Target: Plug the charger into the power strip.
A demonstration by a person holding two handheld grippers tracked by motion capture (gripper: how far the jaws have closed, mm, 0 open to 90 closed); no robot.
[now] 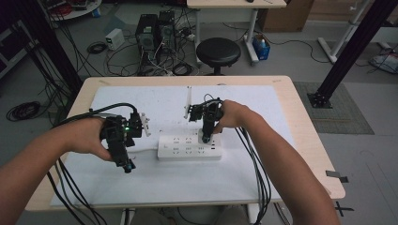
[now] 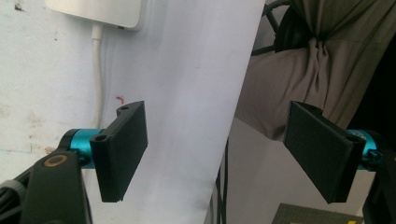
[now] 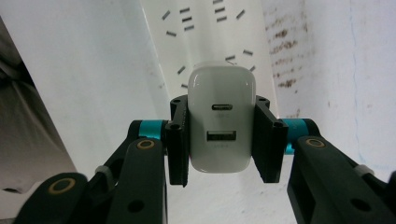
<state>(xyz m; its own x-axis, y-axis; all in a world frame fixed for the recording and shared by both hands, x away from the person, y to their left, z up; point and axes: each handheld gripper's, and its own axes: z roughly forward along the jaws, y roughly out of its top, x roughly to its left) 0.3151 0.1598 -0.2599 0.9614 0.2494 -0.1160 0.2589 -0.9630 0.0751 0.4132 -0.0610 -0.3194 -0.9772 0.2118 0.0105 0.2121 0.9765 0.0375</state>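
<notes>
White sheet covers the table (image 1: pixel 300 140), cluttered lab floor behind. Right fingers (image 3: pixel 180 140) are clamped on the flat sides of a white charger (image 3: pixel 222 126); its port face looks back between them, so the prongs point away toward the power strip (image 3: pixel 205 32). Side grip leaves the prong end free, and, I judge, keeps the body square for a straight push. Just beyond the right fingers the strip's slots show; whether the prongs have entered a socket cannot be told. In the high view the right gripper (image 1: pixel 207 137) stands tip-down on the strip (image 1: pixel 187 147) near its right end.

Left fingers (image 2: pixel 122 149) are spread apart with nothing between them. Beyond them lie bare sheet, a corner of the strip (image 2: pixel 98 11) and its white cord (image 2: pixel 97 74). Left gripper (image 1: pixel 126 165) sits beside the strip's left end, likely placed to steady it.
</notes>
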